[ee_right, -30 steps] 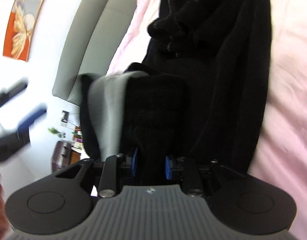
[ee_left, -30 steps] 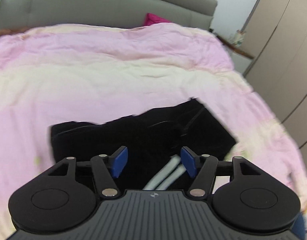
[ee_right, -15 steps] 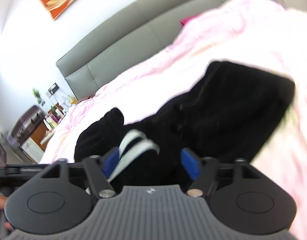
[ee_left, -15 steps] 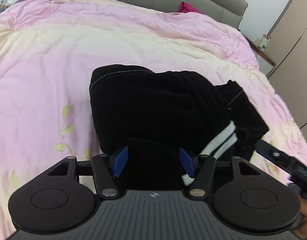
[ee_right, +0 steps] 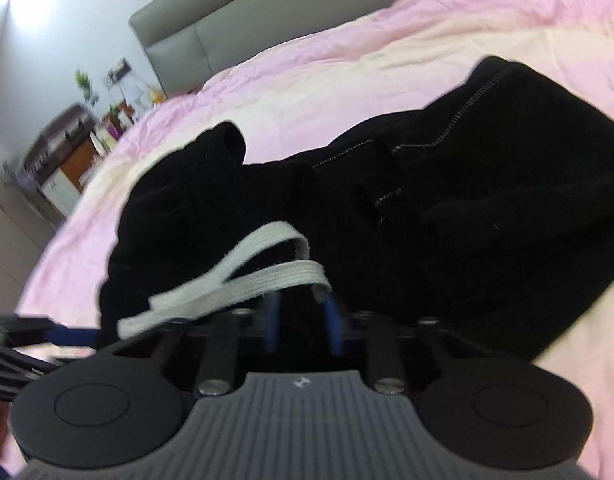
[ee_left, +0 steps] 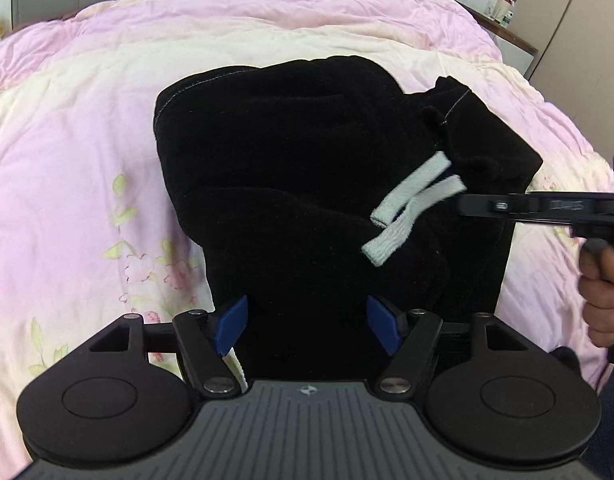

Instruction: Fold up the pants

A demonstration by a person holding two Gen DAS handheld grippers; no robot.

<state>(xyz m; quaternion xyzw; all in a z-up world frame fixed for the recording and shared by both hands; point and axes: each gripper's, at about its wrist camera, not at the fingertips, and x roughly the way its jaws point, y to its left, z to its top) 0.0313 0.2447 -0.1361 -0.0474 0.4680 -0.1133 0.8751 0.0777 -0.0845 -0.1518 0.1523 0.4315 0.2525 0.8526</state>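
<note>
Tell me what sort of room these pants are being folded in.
Most likely a bedroom. The black pants lie on a bed covered with a pink floral duvet, backed by a grey padded headboard; a tall wardrobe stands to one side.

Black pants (ee_left: 307,168) in soft, matt, fuzzy cloth, white woven drawstring (ee_left: 411,204) at 3 o'clock (flat, ribbed), pink quilt (ee_left: 87,152) smooth and faintly creased, grey headboard (ee_right: 227,36) padded, leather-like, matt

Pants (ee_left: 307,168) on bedspread (ee_left: 67,160)
</note>
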